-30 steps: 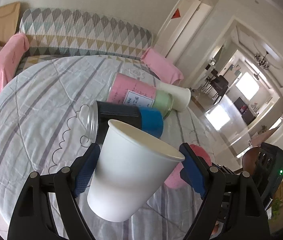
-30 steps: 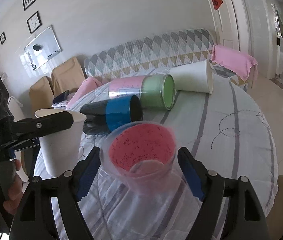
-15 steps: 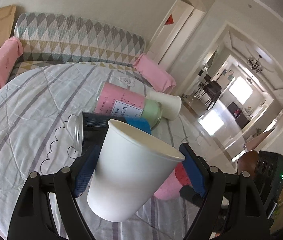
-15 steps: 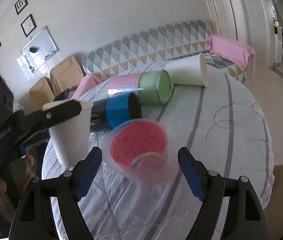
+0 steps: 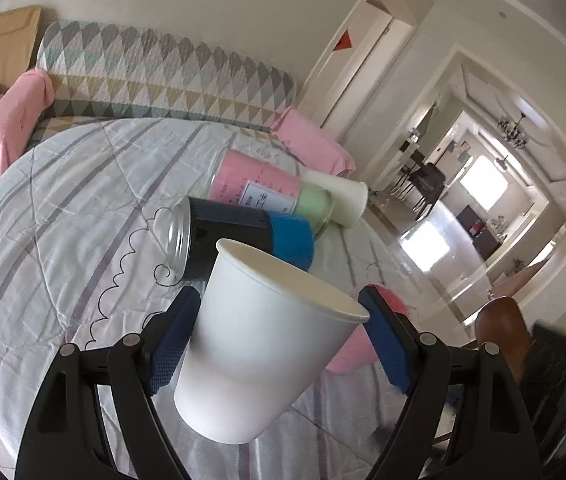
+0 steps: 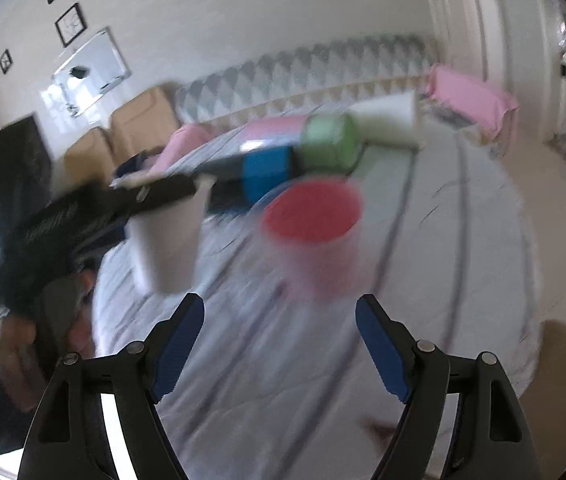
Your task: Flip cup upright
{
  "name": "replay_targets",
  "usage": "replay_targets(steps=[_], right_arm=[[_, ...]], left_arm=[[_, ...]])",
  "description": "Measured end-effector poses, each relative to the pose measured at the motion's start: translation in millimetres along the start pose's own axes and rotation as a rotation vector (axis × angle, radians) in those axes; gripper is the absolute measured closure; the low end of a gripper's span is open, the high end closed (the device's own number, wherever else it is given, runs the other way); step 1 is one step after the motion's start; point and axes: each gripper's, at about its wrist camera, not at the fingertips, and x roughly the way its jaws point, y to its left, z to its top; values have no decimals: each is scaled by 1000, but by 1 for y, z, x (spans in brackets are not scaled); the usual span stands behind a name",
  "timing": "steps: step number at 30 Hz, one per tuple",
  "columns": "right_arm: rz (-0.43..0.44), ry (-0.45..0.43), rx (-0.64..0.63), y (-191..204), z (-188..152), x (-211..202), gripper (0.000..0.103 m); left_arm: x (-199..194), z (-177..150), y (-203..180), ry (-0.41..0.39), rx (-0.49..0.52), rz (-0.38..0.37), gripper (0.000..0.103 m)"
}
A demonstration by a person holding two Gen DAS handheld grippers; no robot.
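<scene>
My left gripper (image 5: 279, 336) is shut on a white paper cup (image 5: 263, 336), held mouth-up and slightly tilted above the table. In the blurred right wrist view that cup (image 6: 167, 240) hangs at the left. My right gripper (image 6: 279, 344) is open and empty, pulled back from a clear cup with a pink inside (image 6: 315, 236) that stands upright on the tablecloth; it shows behind the white cup in the left wrist view (image 5: 387, 308).
A black-and-blue can (image 5: 243, 236), a pink-and-green jar (image 5: 271, 192) and another white paper cup (image 5: 339, 196) lie on their sides on the striped round table (image 5: 63, 200). A patterned sofa (image 5: 155, 64) stands behind.
My right gripper has let go of the pink cup and backed away from it; the cup now stands on the table. My left gripper still holds the white cup, shifted slightly.
</scene>
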Motion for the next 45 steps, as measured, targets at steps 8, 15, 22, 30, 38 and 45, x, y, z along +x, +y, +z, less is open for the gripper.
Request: replay_targets(steps=[8,15,22,30,38,45], right_arm=[[130,29,30,29,-12,35,23],[74,-38,133,28,-13,55,23],[14,-87,182,29,-13,65,23],[-36,-46,191,36,-9,56,23],[-104,-42,206,44,-7,24,23],[-147,-34,208,41,-7,-6,23]], left_arm=[[-7,-4,-5,29,46,-50,20],[-3,-9,5,68,72,-96,20],[0,-9,16,105,89,-110,20],[-12,-8,10,174,121,-100,19],[-50,5,-9,148,147,-56,12],[-79,-6,-36,135,163,44,10]])
